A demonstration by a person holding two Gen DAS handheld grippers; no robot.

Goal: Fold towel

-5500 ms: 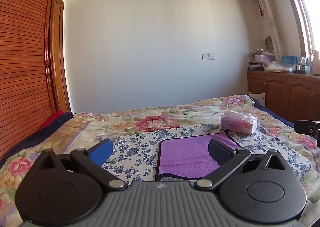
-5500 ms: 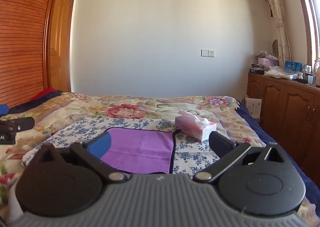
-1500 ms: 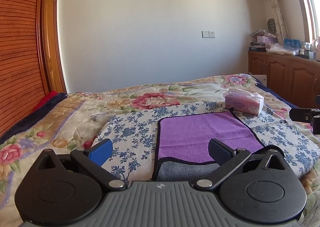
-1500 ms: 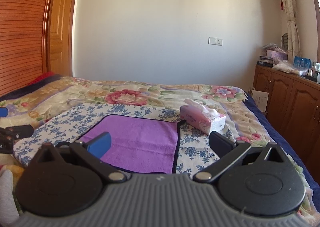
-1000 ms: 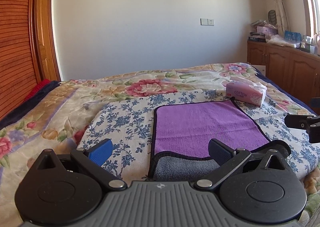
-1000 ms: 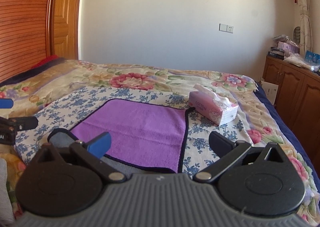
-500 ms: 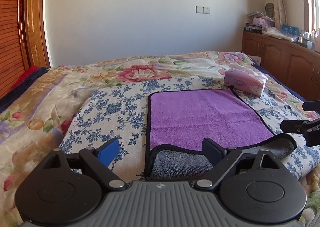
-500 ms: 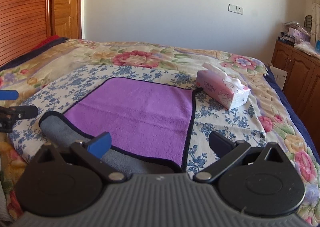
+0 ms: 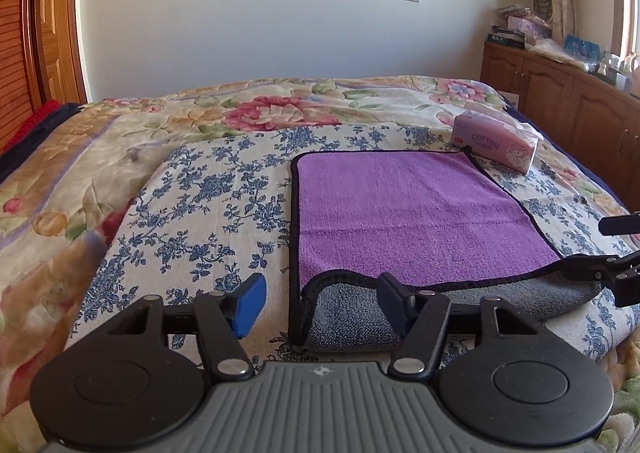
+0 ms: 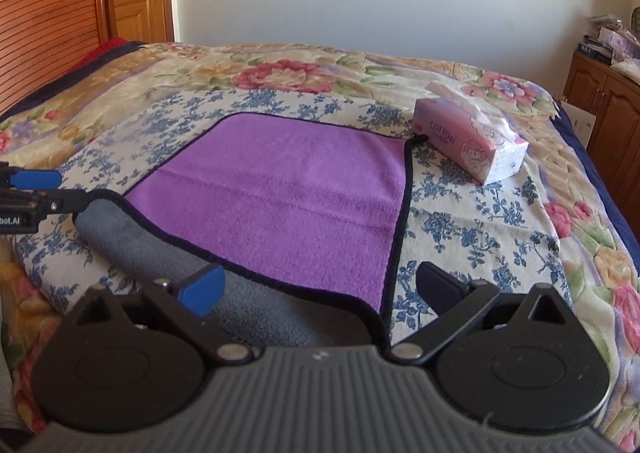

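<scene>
1. Purple terry towel with a black hem and grey underside (image 9: pixel 404 209) lies flat on the blue-flowered white sheet (image 9: pixel 216 197), its near edge rolled up to show the grey.
2. Pink cotton tissue box (image 10: pixel 468 139) sits just beyond the towel's far right corner, touching its hem loop.
3. Left gripper (image 9: pixel 320 293) is spread wide over the towel's near left corner, gripping nothing.
4. Right gripper (image 10: pixel 320 285) is likewise released over the near right corner.
5. Only the left wrist view shows the brown wooden cabinets (image 9: pixel 560 93) in full beyond the tissue box.
</scene>
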